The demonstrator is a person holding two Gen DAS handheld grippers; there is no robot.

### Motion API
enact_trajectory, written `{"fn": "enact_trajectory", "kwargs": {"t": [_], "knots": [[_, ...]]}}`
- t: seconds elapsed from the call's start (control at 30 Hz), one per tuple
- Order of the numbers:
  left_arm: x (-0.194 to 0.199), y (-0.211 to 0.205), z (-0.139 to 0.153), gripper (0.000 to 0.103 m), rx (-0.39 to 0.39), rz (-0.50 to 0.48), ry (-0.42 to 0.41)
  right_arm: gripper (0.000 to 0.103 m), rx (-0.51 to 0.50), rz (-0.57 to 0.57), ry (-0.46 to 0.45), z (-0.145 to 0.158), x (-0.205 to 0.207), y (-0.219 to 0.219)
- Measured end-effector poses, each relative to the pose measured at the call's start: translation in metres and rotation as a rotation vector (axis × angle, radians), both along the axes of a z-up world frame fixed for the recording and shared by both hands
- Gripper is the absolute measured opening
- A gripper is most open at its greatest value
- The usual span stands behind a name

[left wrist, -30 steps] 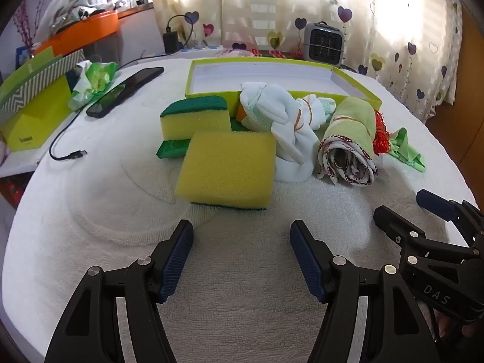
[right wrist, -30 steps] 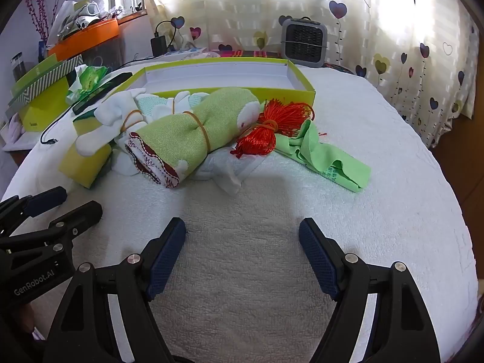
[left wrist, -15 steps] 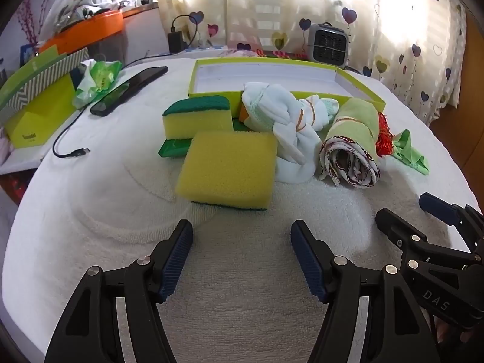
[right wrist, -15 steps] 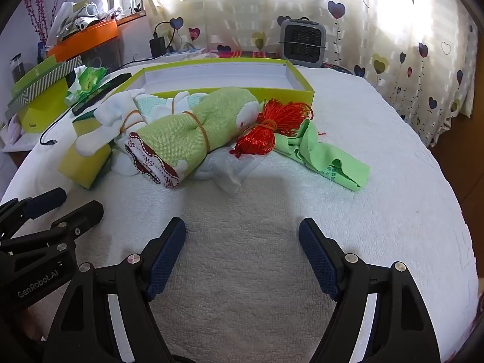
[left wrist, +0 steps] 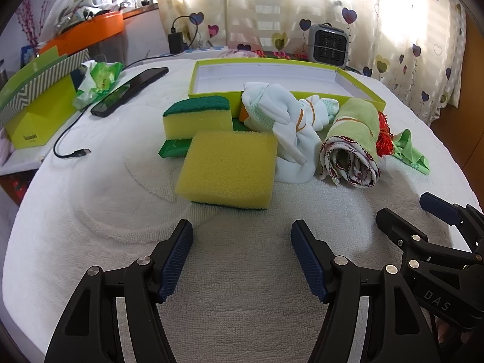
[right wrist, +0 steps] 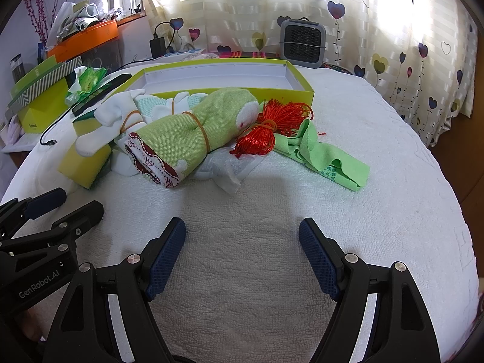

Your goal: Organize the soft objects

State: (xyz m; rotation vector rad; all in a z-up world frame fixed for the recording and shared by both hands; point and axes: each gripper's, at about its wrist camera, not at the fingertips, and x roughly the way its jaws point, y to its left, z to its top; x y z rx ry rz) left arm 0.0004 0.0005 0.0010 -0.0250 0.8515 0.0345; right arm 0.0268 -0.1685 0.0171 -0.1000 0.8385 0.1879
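Note:
On the white towel-covered table lie soft things in a row. A big yellow sponge [left wrist: 230, 168] lies flat in front of my open left gripper [left wrist: 242, 242]. Behind it stands a yellow sponge with a green top [left wrist: 196, 118]. White socks bound with rubber bands [left wrist: 287, 115] sit beside a rolled green cloth [right wrist: 187, 133]. A red tassel [right wrist: 269, 124] and a light green cloth [right wrist: 326, 154] lie right of the roll. My right gripper [right wrist: 242, 242] is open and empty, short of the roll. A shallow lime-green box [left wrist: 272, 74] stands empty behind the pile.
A black phone [left wrist: 130, 90] with a cable [left wrist: 69, 148] lies at the left. Lime-green boxes [left wrist: 36, 112] and a crumpled green-white wrapper [left wrist: 96, 78] sit at the left edge. A small grey heater [right wrist: 302, 42] stands by the curtain behind the table.
Both grippers have shifted only slightly, the views drifting a little; nothing on the table has moved and both grippers stay open.

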Motion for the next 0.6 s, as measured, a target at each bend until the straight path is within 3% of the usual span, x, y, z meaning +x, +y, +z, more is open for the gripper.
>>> {"fn": "enact_trajectory", "kwargs": {"t": [0.6], "knots": [[-0.0007,-0.0006,-0.0007,0.067,0.002,0.0,-0.002,0.078,0.001,0.0,-0.001,0.0007,-0.0004,-0.0003]]}}
